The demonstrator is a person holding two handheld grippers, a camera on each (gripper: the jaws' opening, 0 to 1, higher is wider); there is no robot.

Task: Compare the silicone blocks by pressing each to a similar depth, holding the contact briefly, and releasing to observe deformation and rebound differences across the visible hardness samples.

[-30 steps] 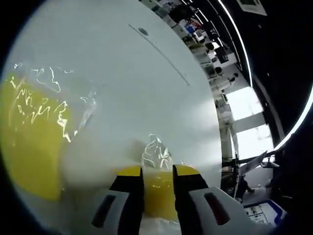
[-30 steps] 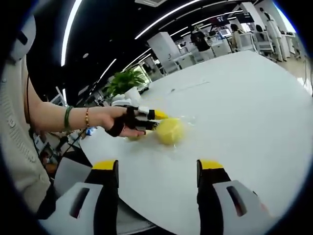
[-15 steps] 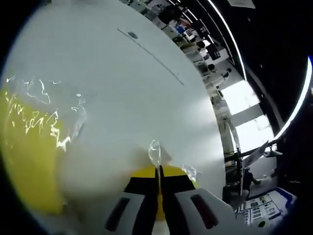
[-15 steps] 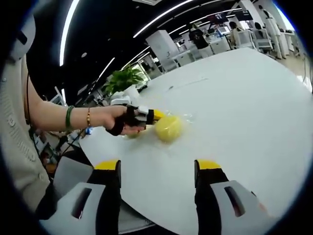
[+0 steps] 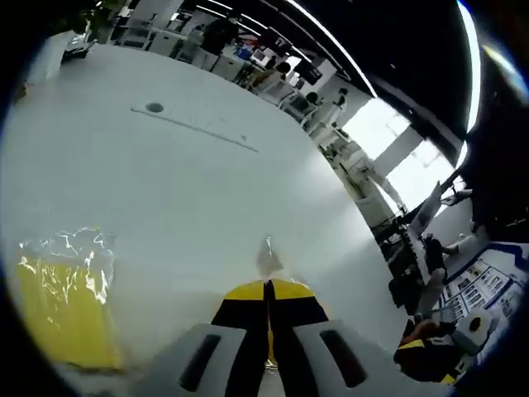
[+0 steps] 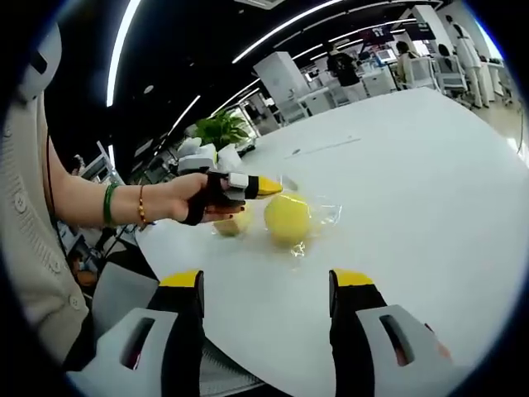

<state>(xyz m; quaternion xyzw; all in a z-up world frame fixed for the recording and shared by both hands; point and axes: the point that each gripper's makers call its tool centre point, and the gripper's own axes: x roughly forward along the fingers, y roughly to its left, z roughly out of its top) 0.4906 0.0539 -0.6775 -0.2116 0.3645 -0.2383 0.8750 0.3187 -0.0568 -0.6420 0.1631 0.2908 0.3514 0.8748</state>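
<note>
A large yellow silicone block (image 5: 58,310) in crinkled clear wrap lies on the white table (image 5: 207,182), low on the left of the left gripper view. In the right gripper view it is the round yellow block (image 6: 287,217) at mid-table. A smaller yellow-green block (image 6: 234,223) lies beside it, under the hand. My left gripper (image 5: 267,285) is shut, and a sliver of clear wrap (image 5: 267,252) sticks out at its tips. A person's hand holds the left gripper (image 6: 266,188) just above both blocks. My right gripper (image 6: 264,281) hangs open over the table's near edge with nothing between its fingers.
The table's near edge (image 6: 248,364) runs just past my right jaws. A seam with a round grommet (image 5: 154,107) crosses the far tabletop. A potted plant (image 6: 221,131), desks and people stand beyond the table. The person's forearm (image 6: 107,203) reaches in from the left.
The left gripper's jaws closed from around the small yellow block to fully shut, pinching wrap, then lifted and tilted away from the table. The right gripper stayed open and nearly still.
</note>
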